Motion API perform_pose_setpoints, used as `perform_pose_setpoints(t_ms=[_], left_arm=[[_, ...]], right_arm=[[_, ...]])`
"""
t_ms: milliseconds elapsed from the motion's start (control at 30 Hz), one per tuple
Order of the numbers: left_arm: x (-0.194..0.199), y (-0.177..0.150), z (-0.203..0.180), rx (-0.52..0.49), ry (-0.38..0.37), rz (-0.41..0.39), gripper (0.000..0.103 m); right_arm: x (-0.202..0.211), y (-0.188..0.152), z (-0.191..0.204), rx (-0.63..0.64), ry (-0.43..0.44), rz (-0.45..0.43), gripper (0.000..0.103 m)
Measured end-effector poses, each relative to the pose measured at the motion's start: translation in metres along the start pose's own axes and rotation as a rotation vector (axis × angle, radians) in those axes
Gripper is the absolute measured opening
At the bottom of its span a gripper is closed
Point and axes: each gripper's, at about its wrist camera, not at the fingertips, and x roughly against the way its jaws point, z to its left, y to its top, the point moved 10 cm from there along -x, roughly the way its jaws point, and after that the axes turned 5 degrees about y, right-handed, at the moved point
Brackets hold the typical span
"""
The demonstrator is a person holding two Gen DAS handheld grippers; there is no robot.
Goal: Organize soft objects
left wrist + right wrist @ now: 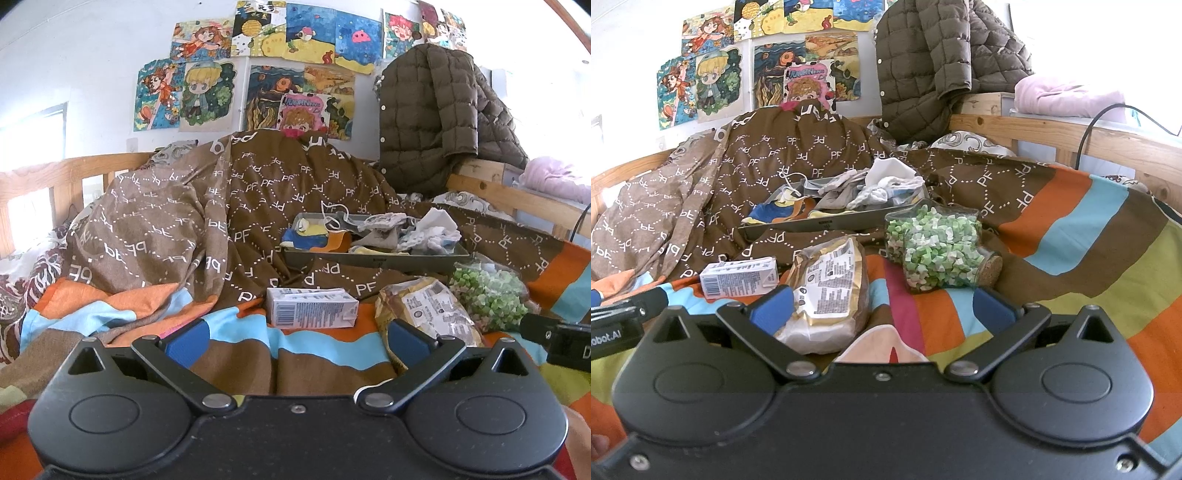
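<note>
The soft objects, a jumble of pale socks and cloths, lie piled in a shallow grey tray that sits on the brown "PF" quilt toward the back of the bed. A blue-and-yellow soft item hangs over the tray's left rim. In front of the tray, on the striped blanket, lie a small white carton, a gold-labelled bag and a clear jar of green and white pieces.

Only the right wrist view shows the jar's cork stopper and the open striped bedding to its right; in the left wrist view the jar is partly cut off by the other tool's black body. The left view alone shows the quilt's long slope down to the left and the wooden rail there.

The left tool stands wide open and empty above bare blanket, the carton just ahead. The right tool is likewise wide open, holding nothing; its left finger seems to overlap the bag, though contact is hard to judge. A quilted jacket hangs at the far corner, above the wooden frame bounding the bed's right side.
</note>
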Motion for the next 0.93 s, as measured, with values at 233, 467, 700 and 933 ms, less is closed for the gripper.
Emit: perform_pose_setpoints(t_ms=[233,467,700,933], left_arm=[[-0.0002,0.0012,-0.0017,0.009,-0.023,0.008,0.102],[0.0006,0.0009,-0.0043,-0.001,-0.036,0.006,0.102],[0.0010,0.0008,-0.0047,-0.004,-0.036,0.004,0.102],[0.0004,-0.0001,-0.0060,-0.013,-0.051,0.008,0.102]], right_arm=[[-0.0003,0.0016,-0.0012,0.015,0.005,0.000,0.102],[-0.0013,0.0014,-0.0031,0.034,0.015,0.001,0.102],[-0.0019,0.0015,-0.0034,0.035,0.015,0.002,0.102],[-0.0028,0.0019,-0.0062,0.037,0.018,0.003,0.102]])
